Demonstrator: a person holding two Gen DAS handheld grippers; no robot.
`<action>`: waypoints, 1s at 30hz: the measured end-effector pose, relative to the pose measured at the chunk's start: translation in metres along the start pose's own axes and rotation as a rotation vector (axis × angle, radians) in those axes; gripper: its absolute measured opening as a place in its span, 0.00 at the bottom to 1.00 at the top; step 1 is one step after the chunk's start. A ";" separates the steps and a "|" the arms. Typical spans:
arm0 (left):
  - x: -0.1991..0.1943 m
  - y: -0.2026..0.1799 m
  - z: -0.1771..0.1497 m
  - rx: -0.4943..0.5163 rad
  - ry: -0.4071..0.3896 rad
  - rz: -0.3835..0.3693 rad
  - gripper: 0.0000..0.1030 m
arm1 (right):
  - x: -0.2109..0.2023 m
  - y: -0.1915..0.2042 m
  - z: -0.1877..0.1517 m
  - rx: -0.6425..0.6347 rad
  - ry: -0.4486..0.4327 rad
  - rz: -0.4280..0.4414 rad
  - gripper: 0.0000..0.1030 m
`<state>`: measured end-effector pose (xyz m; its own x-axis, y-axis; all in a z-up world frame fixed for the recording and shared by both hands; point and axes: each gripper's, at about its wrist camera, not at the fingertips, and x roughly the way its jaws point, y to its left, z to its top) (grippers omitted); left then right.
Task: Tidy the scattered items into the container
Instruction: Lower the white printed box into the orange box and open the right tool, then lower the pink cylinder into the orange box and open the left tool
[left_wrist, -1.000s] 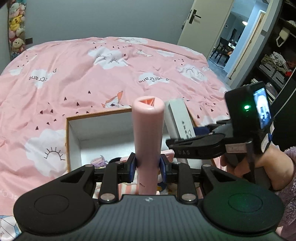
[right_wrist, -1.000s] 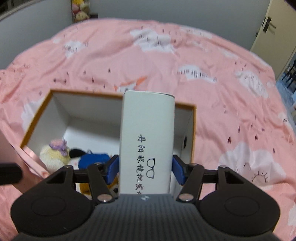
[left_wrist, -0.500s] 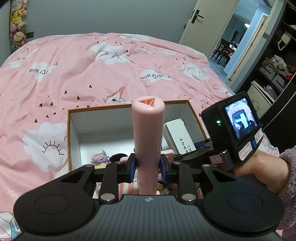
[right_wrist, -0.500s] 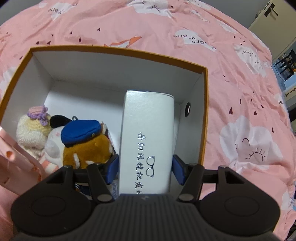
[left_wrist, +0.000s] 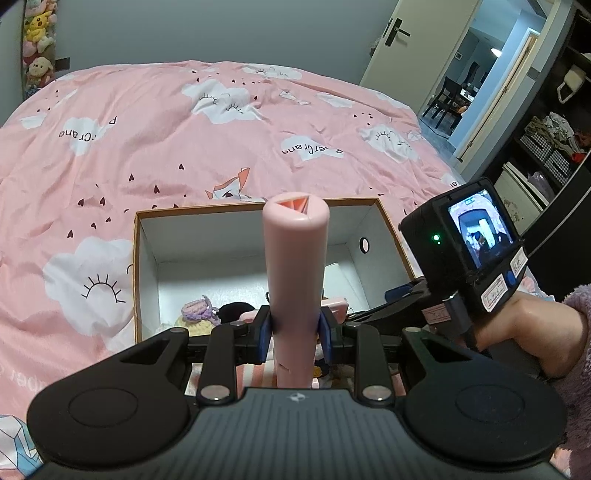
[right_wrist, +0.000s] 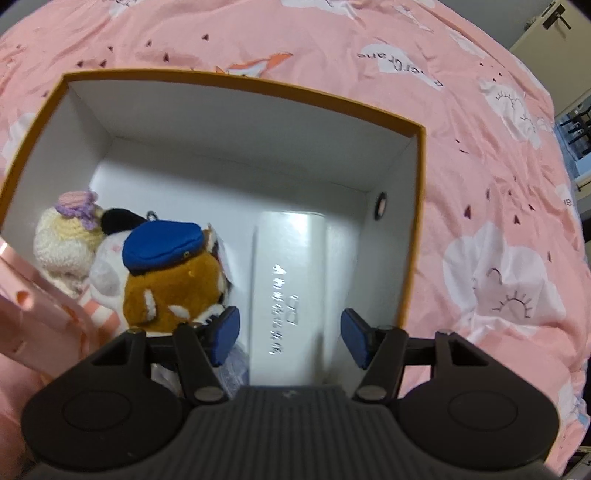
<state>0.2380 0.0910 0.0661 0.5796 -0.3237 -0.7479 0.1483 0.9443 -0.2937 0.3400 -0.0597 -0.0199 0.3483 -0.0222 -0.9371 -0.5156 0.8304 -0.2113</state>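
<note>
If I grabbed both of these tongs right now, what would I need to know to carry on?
Left tongs: clamped on the pink tube, held upright above the box's near edge.
Right tongs: pads clear of the white glasses case, jaws closing slightly though nothing is gripped.
Box: on the pink bedspread; plush toys sit at its left, the case lies along its right.
Done: toys and case are in.
Left: lift the right tongs out, then put the tube in.
</note>
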 end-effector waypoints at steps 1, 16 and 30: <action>0.000 0.000 0.000 -0.001 0.000 -0.002 0.30 | -0.001 -0.001 0.000 0.000 0.000 0.006 0.54; -0.017 -0.030 0.025 0.058 -0.058 -0.067 0.30 | -0.070 -0.048 -0.027 -0.001 -0.257 0.090 0.35; 0.049 -0.092 0.057 0.109 0.040 -0.101 0.30 | -0.057 -0.099 -0.049 0.053 -0.318 0.051 0.35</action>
<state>0.2988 -0.0082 0.0906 0.5254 -0.4177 -0.7412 0.2915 0.9069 -0.3044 0.3327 -0.1680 0.0405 0.5546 0.1887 -0.8104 -0.5001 0.8540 -0.1434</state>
